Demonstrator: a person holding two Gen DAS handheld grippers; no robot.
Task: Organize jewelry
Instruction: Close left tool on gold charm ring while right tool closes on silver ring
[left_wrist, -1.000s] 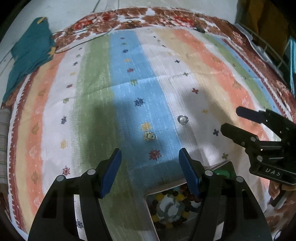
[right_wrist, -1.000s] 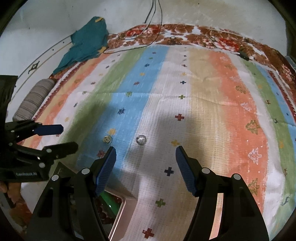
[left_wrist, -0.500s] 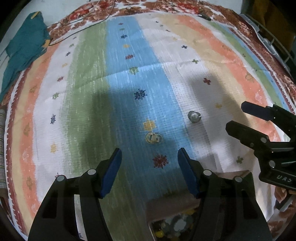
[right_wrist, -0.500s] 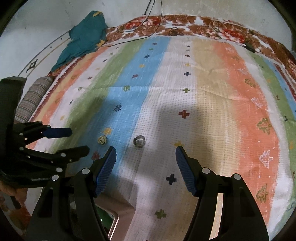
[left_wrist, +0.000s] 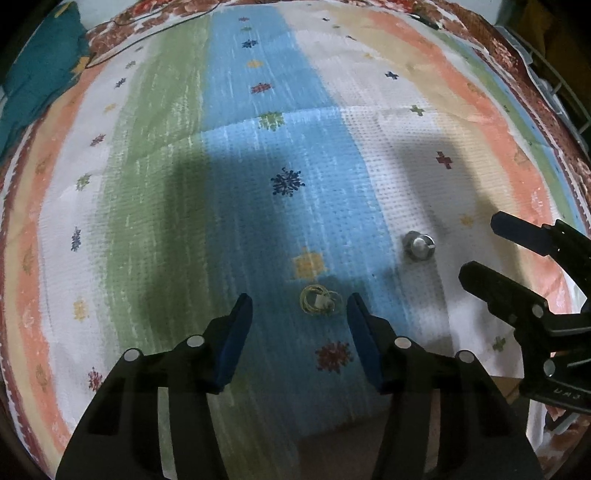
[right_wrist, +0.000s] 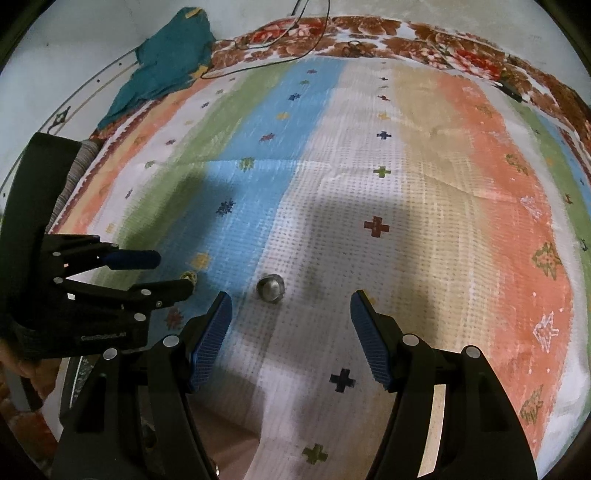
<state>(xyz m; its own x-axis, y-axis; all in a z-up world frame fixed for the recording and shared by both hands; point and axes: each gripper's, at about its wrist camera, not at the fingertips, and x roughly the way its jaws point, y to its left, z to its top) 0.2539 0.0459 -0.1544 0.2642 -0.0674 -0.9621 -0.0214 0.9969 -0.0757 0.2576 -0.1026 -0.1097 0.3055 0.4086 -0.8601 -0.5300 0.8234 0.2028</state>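
A small gold ring piece (left_wrist: 318, 300) lies on the blue stripe of the striped cloth (left_wrist: 147, 184). My left gripper (left_wrist: 300, 306) is open, low over the cloth, with the gold piece between its fingertips. A silver ring (left_wrist: 418, 244) lies on the white stripe to its right. My right gripper (right_wrist: 290, 306) is open just behind the silver ring (right_wrist: 271, 287), which sits nearer its left finger. The left gripper also shows in the right wrist view (right_wrist: 162, 271), with the gold piece (right_wrist: 188, 276) partly hidden by its finger. The right gripper also shows in the left wrist view (left_wrist: 478, 247).
A teal cloth (right_wrist: 166, 62) and a black cable (right_wrist: 280, 48) lie at the far edge of the cloth. A jewelry box edge (left_wrist: 369, 443) shows dimly under the grippers. A grey striped roll (right_wrist: 79, 158) lies at the left.
Both grippers moved forward and lower toward the cloth. The gold piece now lies between my left fingertips, and the silver ring is close to my right fingertips. The jewelry box slid out of view.
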